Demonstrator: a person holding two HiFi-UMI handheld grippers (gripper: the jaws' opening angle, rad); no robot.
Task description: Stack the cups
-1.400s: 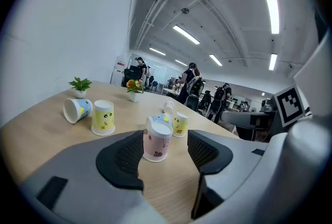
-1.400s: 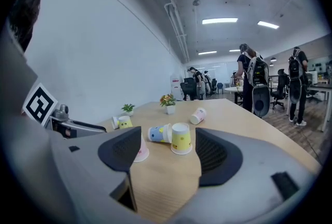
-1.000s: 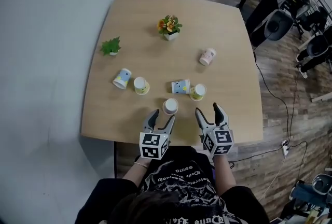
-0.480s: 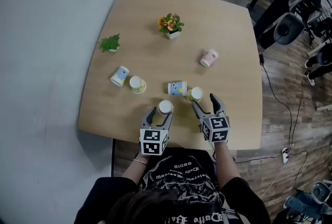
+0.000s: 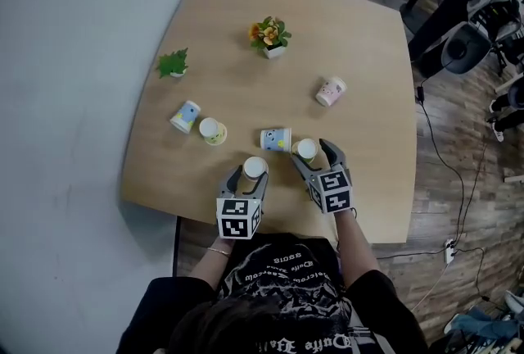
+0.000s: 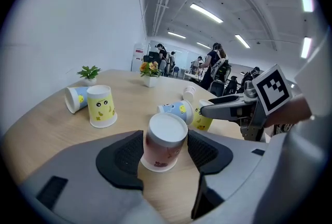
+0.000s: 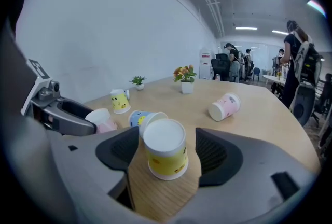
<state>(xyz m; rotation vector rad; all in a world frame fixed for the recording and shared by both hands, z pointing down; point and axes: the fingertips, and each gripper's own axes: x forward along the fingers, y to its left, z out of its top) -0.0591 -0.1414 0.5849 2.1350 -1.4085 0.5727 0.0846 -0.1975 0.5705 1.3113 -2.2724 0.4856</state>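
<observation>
Lower centre, head view: left tool [image 5: 250, 179] standing apart round the upturned pink cup [image 6: 163, 142], pads just beside its walls, no squeeze evident. Right of it, right tool [image 5: 315, 157] just opened wider, straddling the upturned yellow cup [image 7: 165, 149] with gaps both sides. Likely paper: light, thin, crushable, quick to tip; best pinched gently at mid-wall. Farther up the counter [image 5: 246, 33], a lying blue cup [image 5: 276, 138] among others. No legible writing; only cartoon faces.
</observation>
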